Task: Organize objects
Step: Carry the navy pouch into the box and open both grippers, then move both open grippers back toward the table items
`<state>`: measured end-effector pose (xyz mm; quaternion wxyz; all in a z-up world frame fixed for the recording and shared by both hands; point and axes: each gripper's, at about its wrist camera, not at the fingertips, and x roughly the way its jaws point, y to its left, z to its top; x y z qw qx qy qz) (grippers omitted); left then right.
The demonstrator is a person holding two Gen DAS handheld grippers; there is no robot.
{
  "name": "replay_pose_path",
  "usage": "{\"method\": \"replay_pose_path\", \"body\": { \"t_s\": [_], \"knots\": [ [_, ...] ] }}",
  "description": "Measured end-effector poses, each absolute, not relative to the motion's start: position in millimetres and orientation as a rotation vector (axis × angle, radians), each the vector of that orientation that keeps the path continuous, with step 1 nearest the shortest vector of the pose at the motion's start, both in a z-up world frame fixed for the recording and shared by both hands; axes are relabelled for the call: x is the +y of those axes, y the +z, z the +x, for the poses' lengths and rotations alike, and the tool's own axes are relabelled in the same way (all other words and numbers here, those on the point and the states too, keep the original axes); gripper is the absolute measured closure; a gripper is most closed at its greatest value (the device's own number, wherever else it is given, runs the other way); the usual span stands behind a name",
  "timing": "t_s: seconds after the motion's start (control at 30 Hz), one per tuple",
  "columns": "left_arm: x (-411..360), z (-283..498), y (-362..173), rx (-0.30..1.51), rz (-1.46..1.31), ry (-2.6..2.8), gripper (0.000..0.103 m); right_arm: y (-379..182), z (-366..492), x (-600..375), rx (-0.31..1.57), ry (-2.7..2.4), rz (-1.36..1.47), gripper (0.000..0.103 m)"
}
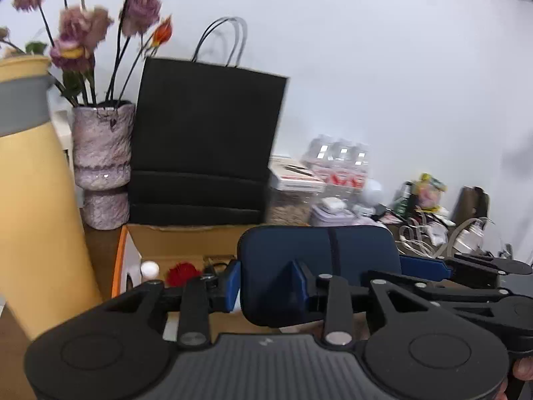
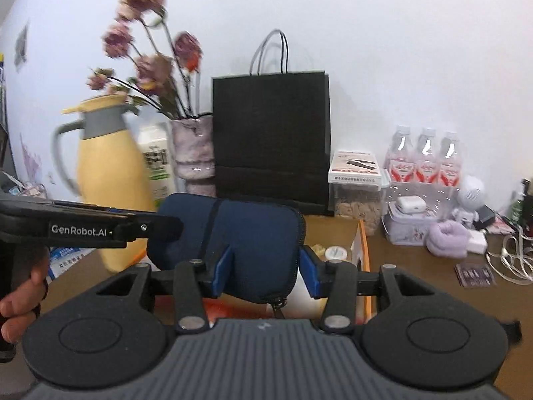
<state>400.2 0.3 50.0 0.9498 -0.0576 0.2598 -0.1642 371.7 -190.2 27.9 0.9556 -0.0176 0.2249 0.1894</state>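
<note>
A navy blue zip pouch is held in the air over an open cardboard box. My left gripper is shut on the pouch's left end. My right gripper is shut on its right end, near the zipper. In the right wrist view the pouch spans between the blue pads, and the left gripper comes in from the left. The box holds a red object and a small white bottle.
A yellow thermos jug, a flower vase and a black paper bag stand behind the box. To the right are water bottles, a clear container, a purple roll and white cables on the wooden table.
</note>
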Motion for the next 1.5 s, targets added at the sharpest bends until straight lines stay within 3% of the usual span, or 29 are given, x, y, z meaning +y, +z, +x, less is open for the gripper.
{"method": "replay_pose_path", "body": {
  "t_s": [0.2,0.33,0.43,0.57,0.8,0.87,1.1,1.2,1.3,1.37,1.5],
  "knots": [
    [-9,500,31,0.644,-0.143,-0.337,0.072,15,469,-175,0.556,0.307,-0.129,0.057],
    [-27,563,-9,0.765,-0.158,-0.303,0.076,-19,544,-188,0.718,0.286,-0.102,0.057],
    [-37,595,-38,0.846,-0.154,-0.248,0.072,-52,584,-192,0.839,0.241,-0.074,0.06],
    [-35,591,-40,0.821,-0.049,-0.252,0.069,-55,584,-193,0.806,0.248,-0.121,0.06],
    [-12,559,9,0.768,-0.082,-0.198,0.06,-25,577,-212,0.795,0.268,-0.058,0.064],
    [-13,540,29,0.744,-0.045,-0.194,0.058,-7,557,-217,0.761,0.279,-0.053,0.066],
    [-9,387,84,0.546,0.051,-0.245,0.038,36,416,-231,0.603,0.4,-0.089,0.062],
    [0,293,89,0.455,0.047,-0.26,0.032,34,329,-243,0.515,0.448,-0.113,0.05],
    [4,206,80,0.415,0.01,-0.305,0.02,19,247,-260,0.487,0.522,-0.072,0.033],
    [5,149,65,0.428,-0.016,-0.344,0.018,7,196,-270,0.473,0.559,-0.056,0.021],
    [1,60,28,0.388,0.091,-0.331,0.016,-13,101,-294,0.419,0.582,-0.126,0.016]
  ]
}}
